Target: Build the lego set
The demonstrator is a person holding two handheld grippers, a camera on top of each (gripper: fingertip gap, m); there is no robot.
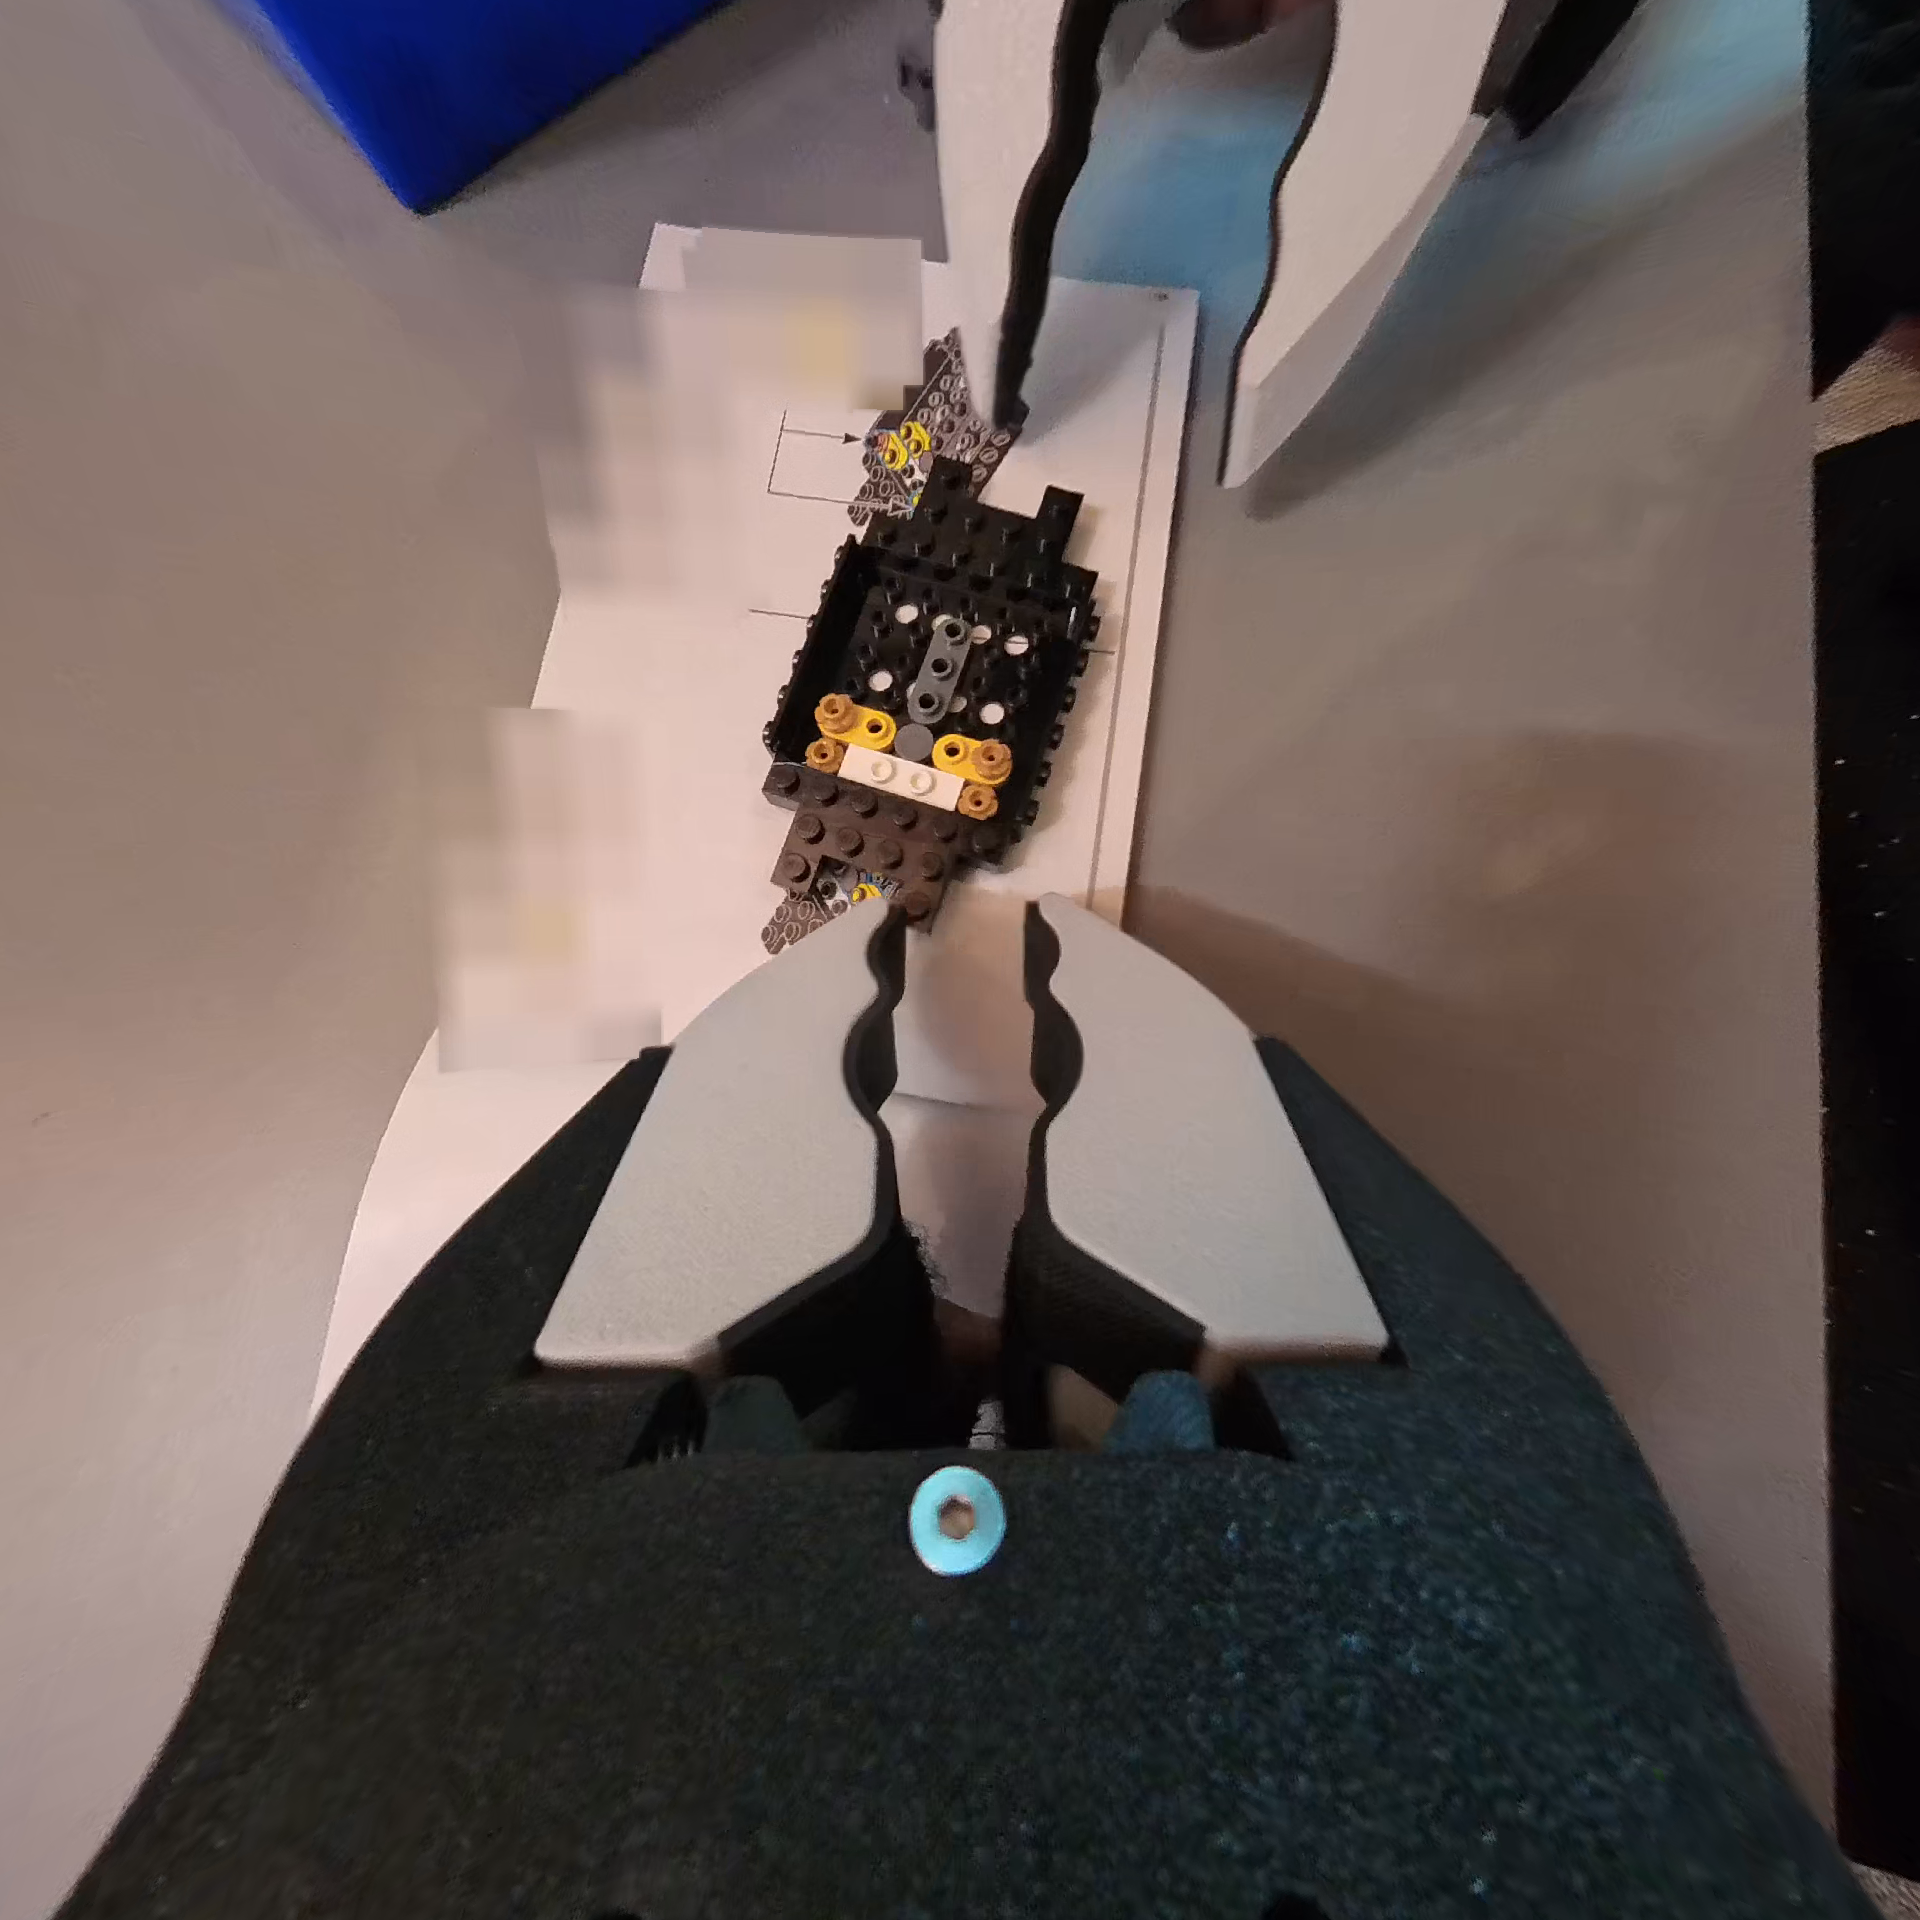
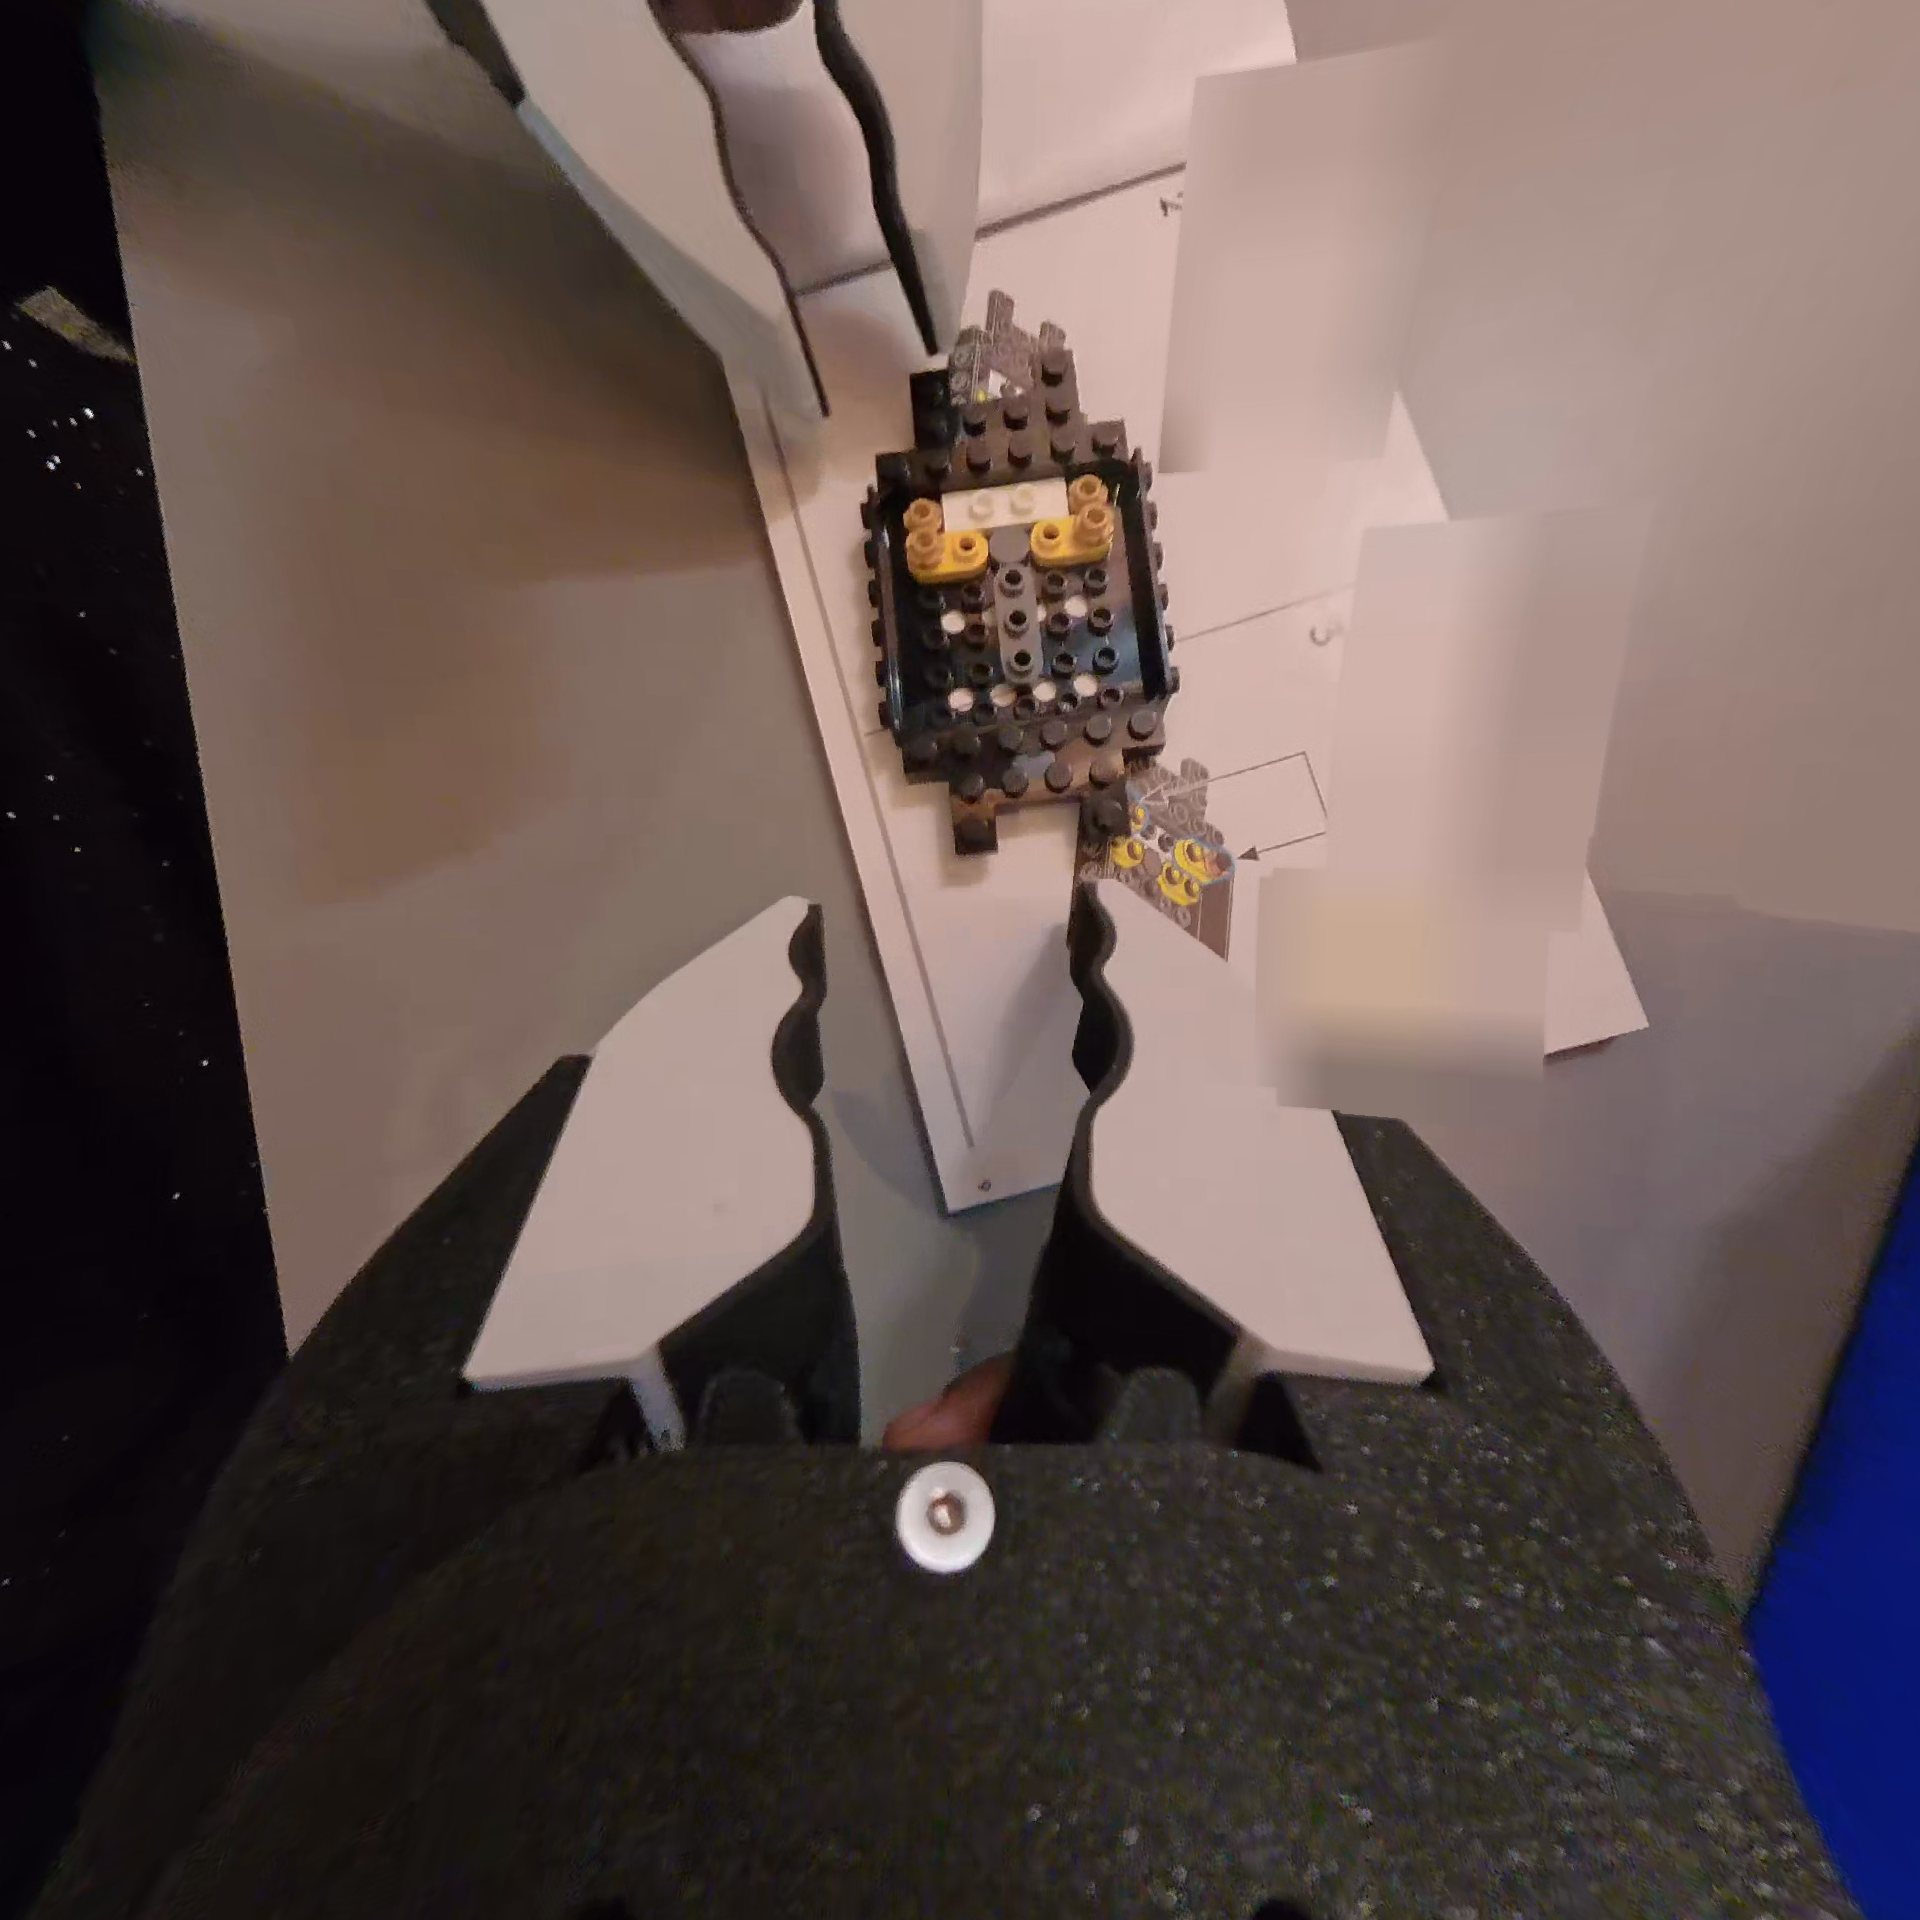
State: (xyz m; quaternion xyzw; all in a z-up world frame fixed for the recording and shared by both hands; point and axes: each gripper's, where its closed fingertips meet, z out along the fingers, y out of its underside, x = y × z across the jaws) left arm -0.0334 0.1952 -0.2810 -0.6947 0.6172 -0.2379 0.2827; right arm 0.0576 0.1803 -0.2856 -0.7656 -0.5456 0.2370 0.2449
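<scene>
Grey tabletop (image 1: 260,623) fills both views, with a white instruction sheet (image 1: 1039,997) spread across its middle and a blue box (image 1: 468,94) at the upper left of the left wrist frame. A dark edge runs down the far right of that frame.

Brick model (image 1: 935,686): a black studded tray lying flat on the sheet, centre of the left wrist frame and upper centre of the right wrist frame (image 2: 1013,603). Inside it sit a grey strip (image 1: 940,675), a white plate (image 1: 899,777) and yellow and gold pieces (image 1: 857,727) at one end. Printed diagrams of bricks show on the sheet at both ends of the model.

Left gripper (image 1: 961,914): jaws parted by a moderate gap, nothing between the pads, only bare sheet. Its left fingertip (image 1: 883,925) lies just beside the model's near black end; contact cannot be confirmed. In the right wrist view this gripper enters from the top (image 2: 873,384), tips close to the model's far end.

Right gripper (image 2: 945,925): jaws wide apart, nothing held. Its tips stand near the model's stepped end but apart from it, the right fingertip (image 2: 1091,914) over a printed diagram. In the left wrist view it enters from the upper right (image 1: 1122,447), one tip close to the model's far end.
</scene>
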